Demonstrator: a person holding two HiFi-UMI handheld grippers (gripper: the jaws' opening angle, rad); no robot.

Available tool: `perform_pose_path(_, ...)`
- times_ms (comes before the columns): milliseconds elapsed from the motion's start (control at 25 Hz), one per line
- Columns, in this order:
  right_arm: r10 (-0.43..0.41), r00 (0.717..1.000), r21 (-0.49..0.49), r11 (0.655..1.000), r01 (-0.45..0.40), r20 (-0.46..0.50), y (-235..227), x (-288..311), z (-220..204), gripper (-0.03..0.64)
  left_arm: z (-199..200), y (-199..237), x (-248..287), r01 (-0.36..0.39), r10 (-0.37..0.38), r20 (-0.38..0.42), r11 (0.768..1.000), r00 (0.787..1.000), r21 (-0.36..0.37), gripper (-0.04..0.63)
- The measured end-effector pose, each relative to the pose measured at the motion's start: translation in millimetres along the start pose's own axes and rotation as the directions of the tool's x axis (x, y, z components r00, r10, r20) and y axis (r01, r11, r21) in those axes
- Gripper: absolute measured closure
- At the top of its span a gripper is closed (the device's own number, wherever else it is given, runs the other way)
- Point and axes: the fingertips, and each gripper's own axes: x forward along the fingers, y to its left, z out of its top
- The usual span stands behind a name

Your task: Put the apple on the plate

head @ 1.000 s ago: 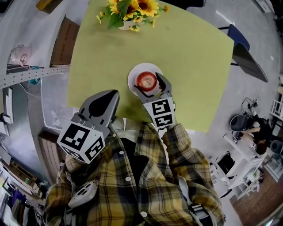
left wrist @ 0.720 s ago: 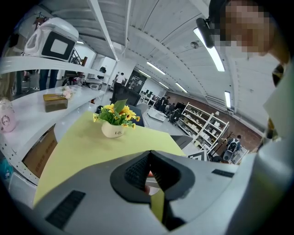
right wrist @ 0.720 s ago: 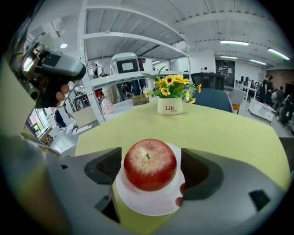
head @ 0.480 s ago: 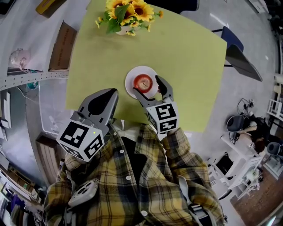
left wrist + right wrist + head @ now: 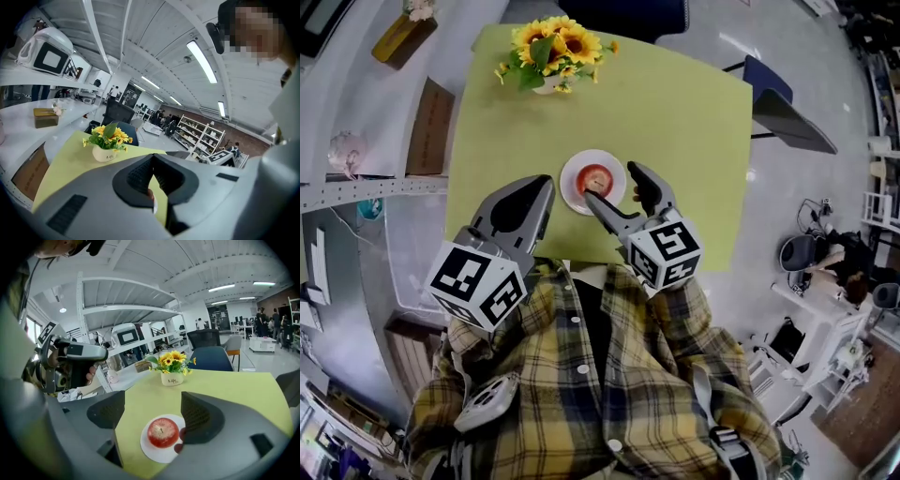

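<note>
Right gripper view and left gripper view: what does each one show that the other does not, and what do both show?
Only the right gripper view: the apple sitting on the white plate, seen clearly between the open jaws of the right gripper. Only the left gripper view: the left gripper with its jaws shut and empty, and a cardboard box beside the yellow-green table. Both: that table and the pot of sunflowers.
</note>
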Motion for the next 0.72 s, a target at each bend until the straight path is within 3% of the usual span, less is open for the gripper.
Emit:
perform_pose_path(160,0.009,0.998,-0.028,1.0,-0.008,0.055,17,-20,35,0.264,13,-5,3,0.043,-0.043,0.024,0.999,0.999,-0.02,0.589)
perform_pose_path(320,0.0,0.989,-0.059,0.998,0.008,0.148,32,-43,74,0.359,31,-13,6,0.106,-0.103,0.055,0.993,0.993,-0.045,0.588)
perform_pose_path(560,-0.015,0.973,-0.066,0.997,0.031,0.232,43,-73,106,0.443,53,-29,9,0.156,-0.156,0.076,0.988,0.985,0.013,0.589)
perform_pose_path(720,-0.038,0.964,-0.021,0.999,0.046,0.265,38,-85,115,0.52,56,-37,12,0.182,-0.184,0.063,0.982,0.981,0.042,0.589)
